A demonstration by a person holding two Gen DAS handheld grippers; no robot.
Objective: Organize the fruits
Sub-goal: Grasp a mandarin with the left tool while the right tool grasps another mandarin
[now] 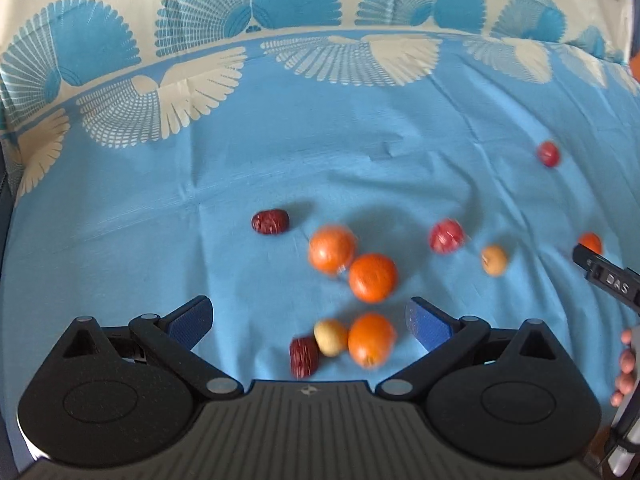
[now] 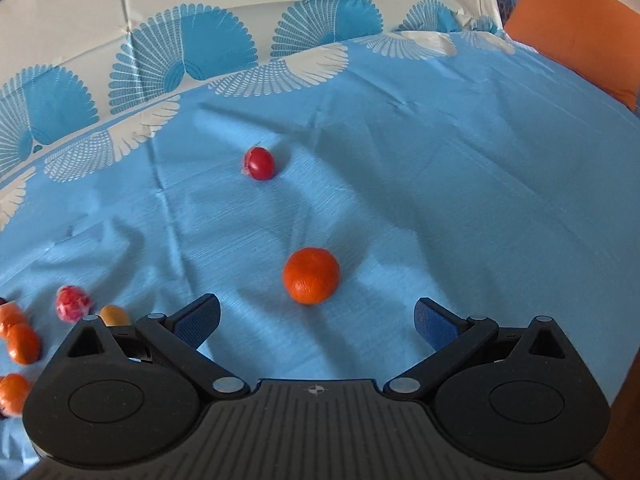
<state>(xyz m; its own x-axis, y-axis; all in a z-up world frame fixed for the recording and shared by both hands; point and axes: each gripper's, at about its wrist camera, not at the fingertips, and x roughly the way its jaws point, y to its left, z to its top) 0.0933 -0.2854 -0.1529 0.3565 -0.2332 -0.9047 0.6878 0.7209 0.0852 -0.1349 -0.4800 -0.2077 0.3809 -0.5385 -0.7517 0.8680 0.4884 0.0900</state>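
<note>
Left wrist view, left gripper (image 1: 310, 320) wide open and empty, right gripper (image 2: 318, 320) likewise, fruits loose on blue cloth (image 1: 320, 168).

We hold our left gripper (image 1: 310, 322) low and level, its blue-padded jaws spread wide and gripping nothing. Our right gripper (image 2: 318, 320) sits the same way, jaws wide apart and empty. Fingers (image 1: 626, 364) of our right hand curl around its handle.

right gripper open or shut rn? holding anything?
Open and empty. In the right wrist view the right gripper has its blue pads spread wide, with bare cloth between them; the orange lies just ahead, untouched.
</note>
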